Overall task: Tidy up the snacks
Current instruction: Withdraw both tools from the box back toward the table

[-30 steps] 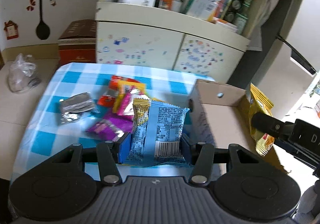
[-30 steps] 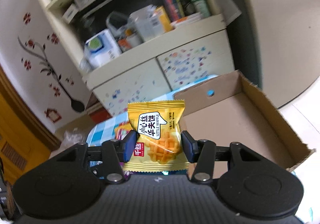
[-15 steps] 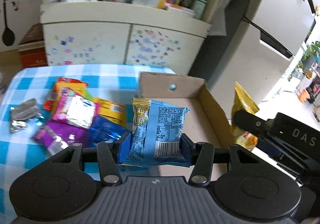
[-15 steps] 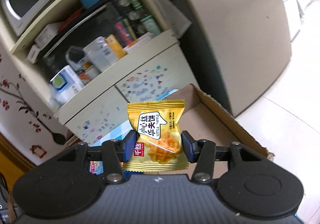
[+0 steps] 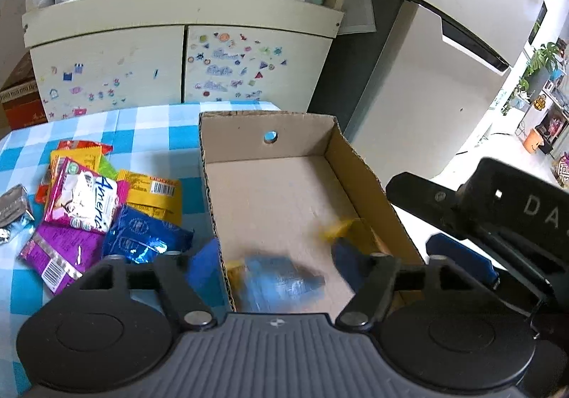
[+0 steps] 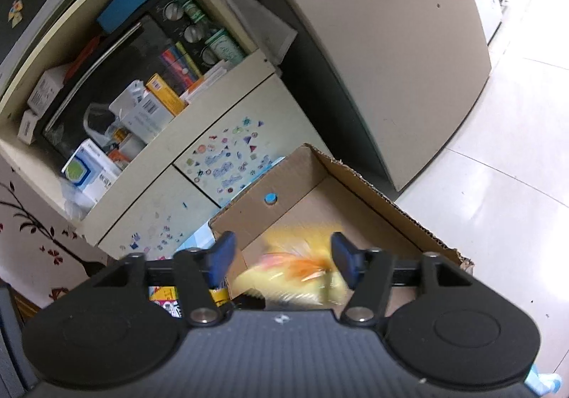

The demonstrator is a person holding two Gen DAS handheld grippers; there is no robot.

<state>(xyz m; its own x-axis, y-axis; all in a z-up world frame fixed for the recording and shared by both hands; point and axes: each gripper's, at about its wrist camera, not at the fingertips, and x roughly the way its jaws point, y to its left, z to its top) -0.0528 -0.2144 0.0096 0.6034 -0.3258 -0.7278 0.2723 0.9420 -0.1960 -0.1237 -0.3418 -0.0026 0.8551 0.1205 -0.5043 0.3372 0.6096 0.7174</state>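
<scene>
An open cardboard box (image 5: pixel 302 134) stands on the blue checked tablecloth (image 5: pixel 149 127). My left gripper (image 5: pixel 275 264) hovers over the box's near end with its jaws opening. A blue snack packet (image 5: pixel 281 282), blurred, drops free between them into the box. My right gripper (image 6: pixel 282 255) is over the same box (image 6: pixel 291 181), its jaws opening too, and a blurred yellow waffle packet (image 6: pixel 295 273) falls clear of its pads. That yellow packet (image 5: pixel 338 227) also shows as a smear inside the box. The right gripper's body (image 5: pixel 498 220) sits just outside the box's right wall.
Left of the box lies a pile of snacks: a pink-white packet (image 5: pixel 83 200), a blue foil packet (image 5: pixel 142 234), a purple packet (image 5: pixel 60 252), a yellow packet (image 5: pixel 153 195). A stickered cabinet (image 5: pixel 177 67) stands behind the table, a fridge (image 5: pixel 444 78) to the right.
Both grippers swung over the box and went from shut on their packets to open. The blue packet and the yellow waffle packet have left the pads and are falling into the box.
</scene>
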